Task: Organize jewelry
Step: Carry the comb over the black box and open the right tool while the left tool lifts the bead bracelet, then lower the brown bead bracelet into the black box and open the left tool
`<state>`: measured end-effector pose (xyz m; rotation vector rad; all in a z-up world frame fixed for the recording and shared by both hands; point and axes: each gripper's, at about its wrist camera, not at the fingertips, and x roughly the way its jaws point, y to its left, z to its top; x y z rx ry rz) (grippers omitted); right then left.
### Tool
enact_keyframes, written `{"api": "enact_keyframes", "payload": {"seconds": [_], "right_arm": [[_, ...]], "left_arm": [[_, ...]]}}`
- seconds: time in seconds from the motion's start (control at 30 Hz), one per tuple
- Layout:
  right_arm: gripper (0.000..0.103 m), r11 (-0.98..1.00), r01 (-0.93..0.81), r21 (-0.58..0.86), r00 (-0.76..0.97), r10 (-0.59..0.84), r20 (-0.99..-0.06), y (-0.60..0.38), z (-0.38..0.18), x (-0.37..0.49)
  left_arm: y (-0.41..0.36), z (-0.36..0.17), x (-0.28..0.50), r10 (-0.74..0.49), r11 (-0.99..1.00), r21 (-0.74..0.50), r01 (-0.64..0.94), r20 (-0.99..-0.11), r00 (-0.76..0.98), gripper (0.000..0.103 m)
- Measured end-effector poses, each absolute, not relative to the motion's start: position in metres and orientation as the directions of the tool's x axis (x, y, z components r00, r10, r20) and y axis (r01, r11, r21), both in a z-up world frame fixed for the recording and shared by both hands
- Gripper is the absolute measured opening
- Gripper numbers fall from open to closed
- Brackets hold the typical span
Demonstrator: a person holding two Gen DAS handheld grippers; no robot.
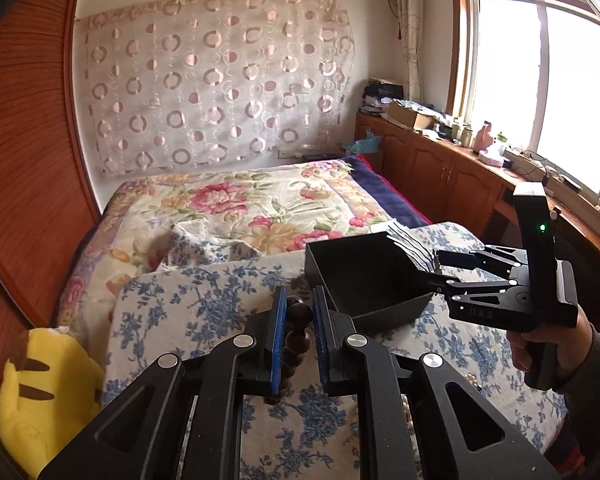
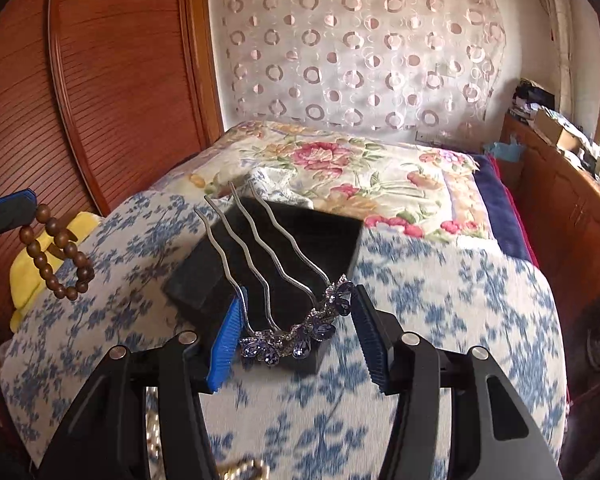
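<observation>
Wooden bead bracelet (image 1: 298,334) pinched; jewelled wavy-pronged comb (image 2: 276,280) over black box (image 2: 316,236).

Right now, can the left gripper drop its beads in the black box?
Probably yes. The left gripper holds the beads just short of the open box; nothing sits between, though the right gripper is at the far side.

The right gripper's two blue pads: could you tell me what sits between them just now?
In the right wrist view, a hair comb with purple stones spans the right gripper, prongs pointing out over the black box.
</observation>
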<state>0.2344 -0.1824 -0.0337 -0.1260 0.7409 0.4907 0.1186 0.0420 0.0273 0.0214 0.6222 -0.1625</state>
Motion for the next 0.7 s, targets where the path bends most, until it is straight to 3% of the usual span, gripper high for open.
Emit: {"api": "enact_keyframes", "payload": {"seconds": [0.43, 0.6, 0.7], "right_arm": [[0.058, 0.868, -0.490, 0.075, 0.572, 0.385, -0.724, -0.164, -0.054, 0.267], [0.067, 0.856, -0.508, 0.093, 0.557, 0.410, -0.722, -0.164, -0.050, 0.264], [0.067, 0.854, -0.513, 0.088, 0.561, 0.412, -0.718, -0.166, -0.046, 0.262]], "left_arm": [[0.031, 0.042, 0.147, -0.133, 0.987, -0.004, 0.159, -0.567, 0.813, 0.012], [0.016, 0.040, 0.162, -0.144, 0.985, -0.002, 0.174, -0.574, 0.806, 0.012], [0.008, 0.040, 0.168, -0.154, 0.983, -0.007, 0.183, -0.574, 0.804, 0.012]]}}
